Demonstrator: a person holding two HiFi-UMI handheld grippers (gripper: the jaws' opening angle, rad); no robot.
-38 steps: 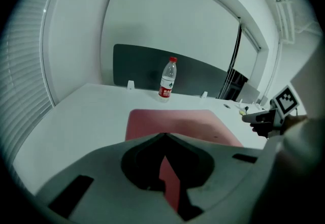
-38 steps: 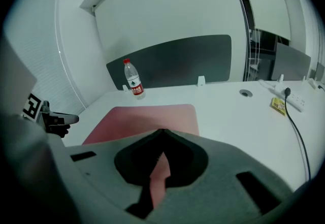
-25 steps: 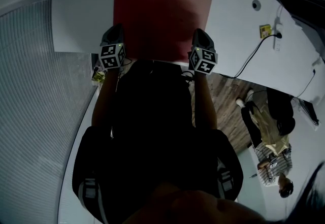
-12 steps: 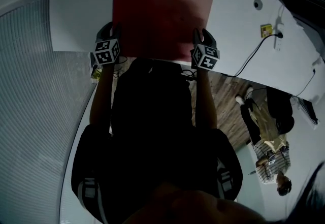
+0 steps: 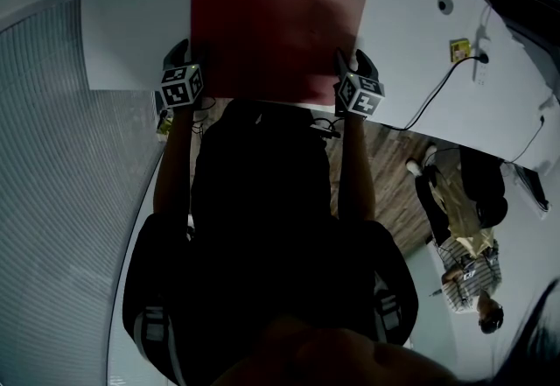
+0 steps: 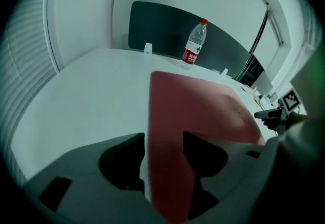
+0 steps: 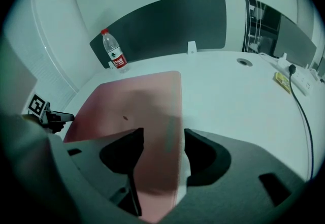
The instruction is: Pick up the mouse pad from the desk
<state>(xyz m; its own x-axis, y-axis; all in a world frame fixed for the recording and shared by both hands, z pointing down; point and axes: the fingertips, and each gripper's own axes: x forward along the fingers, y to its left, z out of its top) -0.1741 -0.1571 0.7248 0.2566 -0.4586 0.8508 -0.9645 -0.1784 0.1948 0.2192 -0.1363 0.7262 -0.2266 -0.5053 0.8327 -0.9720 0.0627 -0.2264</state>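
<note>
White bench (image 5: 131, 25) fills the head view, and the red mouse pad (image 5: 276, 25) lies flat on it, with the left hand-held gripper (image 5: 186, 56) and right hand-held gripper (image 5: 347, 60) at its near corners. In the left gripper view the jaws, just opened, stand spread astride the pad's left edge without pinching it, and a water bottle (image 6: 194, 45) stands well ahead. In the right gripper view the jaws, likewise just opened, stand spread astride the pad's right edge.

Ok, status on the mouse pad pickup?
Left tongs, right tongs just been opening, astride near corners of mouse pad, not gripping. Pad lying on desk. Water bottle beyond, clear.
</note>
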